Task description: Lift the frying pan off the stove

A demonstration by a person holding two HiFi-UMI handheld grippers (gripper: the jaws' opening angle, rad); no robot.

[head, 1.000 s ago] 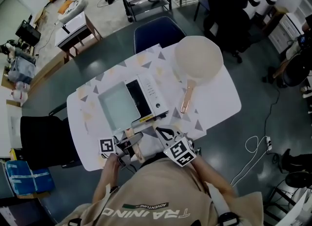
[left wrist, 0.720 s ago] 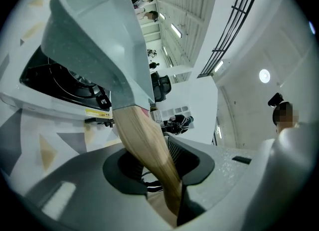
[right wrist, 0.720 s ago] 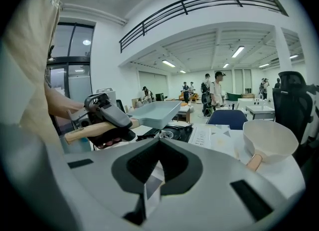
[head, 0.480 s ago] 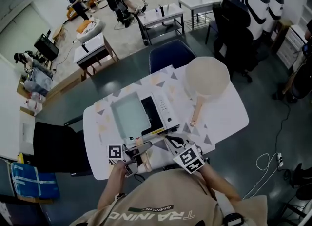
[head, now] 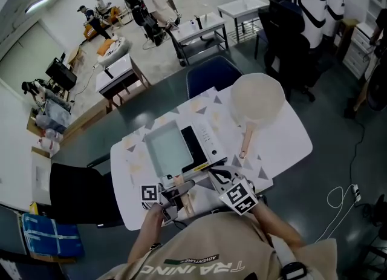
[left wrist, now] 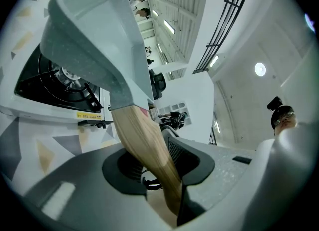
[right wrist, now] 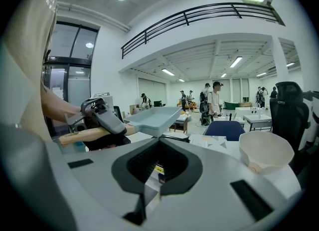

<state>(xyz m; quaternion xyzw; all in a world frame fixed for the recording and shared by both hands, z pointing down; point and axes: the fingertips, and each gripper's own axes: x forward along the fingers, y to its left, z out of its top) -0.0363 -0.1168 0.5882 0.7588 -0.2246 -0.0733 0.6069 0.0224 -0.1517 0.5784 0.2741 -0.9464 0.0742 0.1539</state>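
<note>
A square grey-green frying pan [head: 165, 149] with a wooden handle [head: 179, 183] hangs above the left part of the white portable stove [head: 207, 138]. My left gripper [head: 175, 189] is shut on that handle. In the left gripper view the handle [left wrist: 144, 145] runs between the jaws up to the pan [left wrist: 94, 40], and the black burner [left wrist: 60, 83] shows beneath it. My right gripper [head: 216, 170] is held at the table's near edge, to the right of the handle, shut and empty. From the right gripper view the raised pan [right wrist: 154, 116] is seen to the left.
A round cream pan [head: 257, 97] with a wooden handle lies on the patterned white table [head: 284, 136] to the right of the stove. A blue chair [head: 211, 73] stands at the far side. Black office chairs and several people are further back.
The head view has swung, so everything sits lower right in frame. The pan stays in my left gripper over the stove's left part; my right gripper keeps its place.
</note>
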